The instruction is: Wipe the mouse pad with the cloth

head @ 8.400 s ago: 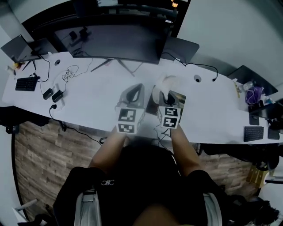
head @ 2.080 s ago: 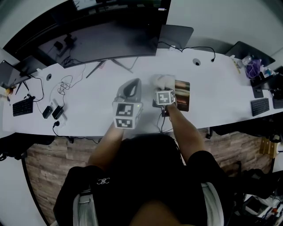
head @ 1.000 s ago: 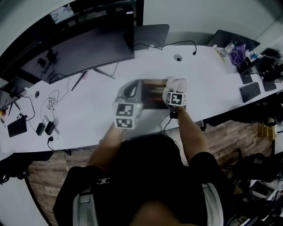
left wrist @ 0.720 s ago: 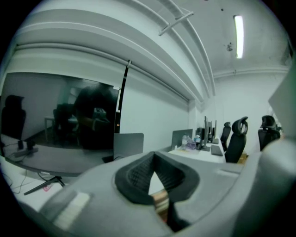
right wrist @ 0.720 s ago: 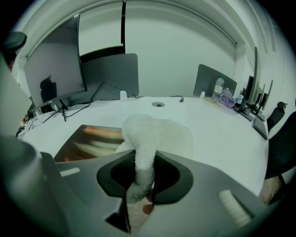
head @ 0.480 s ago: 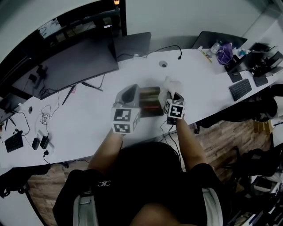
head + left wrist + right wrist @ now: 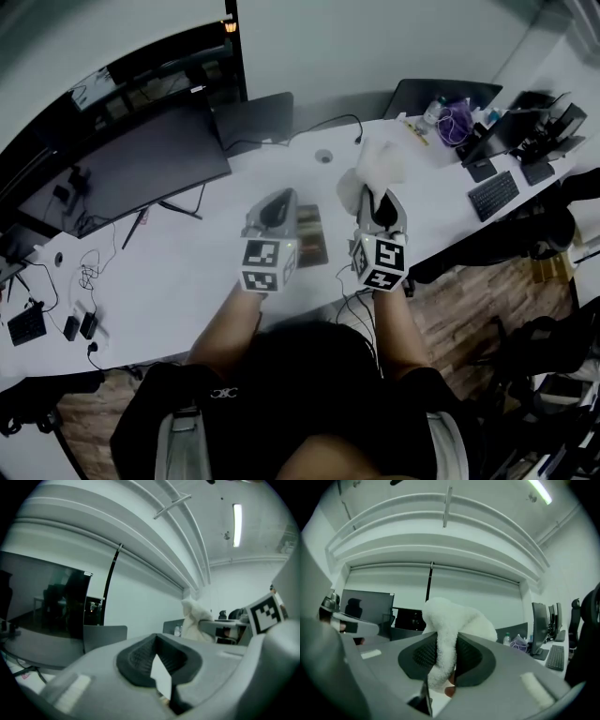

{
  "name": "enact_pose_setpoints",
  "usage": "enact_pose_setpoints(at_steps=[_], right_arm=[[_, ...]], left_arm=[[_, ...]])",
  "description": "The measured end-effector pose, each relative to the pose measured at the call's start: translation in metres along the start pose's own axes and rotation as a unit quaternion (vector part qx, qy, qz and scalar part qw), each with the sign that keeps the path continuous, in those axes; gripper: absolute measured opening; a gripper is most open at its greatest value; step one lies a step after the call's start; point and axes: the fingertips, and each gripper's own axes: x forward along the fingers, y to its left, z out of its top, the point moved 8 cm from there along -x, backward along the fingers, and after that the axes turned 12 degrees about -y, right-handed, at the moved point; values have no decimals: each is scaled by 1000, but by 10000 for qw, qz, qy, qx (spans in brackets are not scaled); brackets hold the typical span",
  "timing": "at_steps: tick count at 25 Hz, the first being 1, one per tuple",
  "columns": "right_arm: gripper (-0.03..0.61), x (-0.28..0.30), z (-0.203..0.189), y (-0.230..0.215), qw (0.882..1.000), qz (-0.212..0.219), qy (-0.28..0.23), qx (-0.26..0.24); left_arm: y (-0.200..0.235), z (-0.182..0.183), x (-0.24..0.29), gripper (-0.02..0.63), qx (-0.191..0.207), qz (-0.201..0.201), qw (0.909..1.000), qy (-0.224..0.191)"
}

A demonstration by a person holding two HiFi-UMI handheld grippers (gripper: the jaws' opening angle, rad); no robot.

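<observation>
The brown mouse pad (image 7: 310, 236) lies on the white desk (image 7: 178, 272), its left part hidden behind my left gripper (image 7: 274, 208). That gripper is shut with nothing in it and is held up off the desk; in its own view the left gripper (image 7: 157, 643) points out level across the room. My right gripper (image 7: 379, 208) is shut on the fluffy white cloth (image 7: 373, 169), raised to the right of the pad and apart from it. In the right gripper view the cloth (image 7: 457, 616) bulges out above the right gripper (image 7: 446, 657). The left gripper view catches the cloth (image 7: 194, 620) too.
A large dark monitor (image 7: 141, 159) stands at the back left, with a closed laptop (image 7: 258, 117) behind the pad and another (image 7: 436, 94) further right. A keyboard (image 7: 492, 195), a purple bag (image 7: 457, 117) and a black cable (image 7: 330, 125) lie right and rear. Loose cables (image 7: 86, 277) sit far left.
The right gripper has lifted the cloth off the pad's right edge and moved right and up. The left gripper has stayed shut beside the pad. The head view has swung.
</observation>
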Motion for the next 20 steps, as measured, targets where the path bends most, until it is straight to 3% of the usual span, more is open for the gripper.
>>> enact_pose_setpoints(at_steps=[20], right_arm=[[78, -13, 10, 3, 9997, 115, -219, 94]], left_arm=[[-14, 9, 11, 0, 78, -284, 9995, -140]])
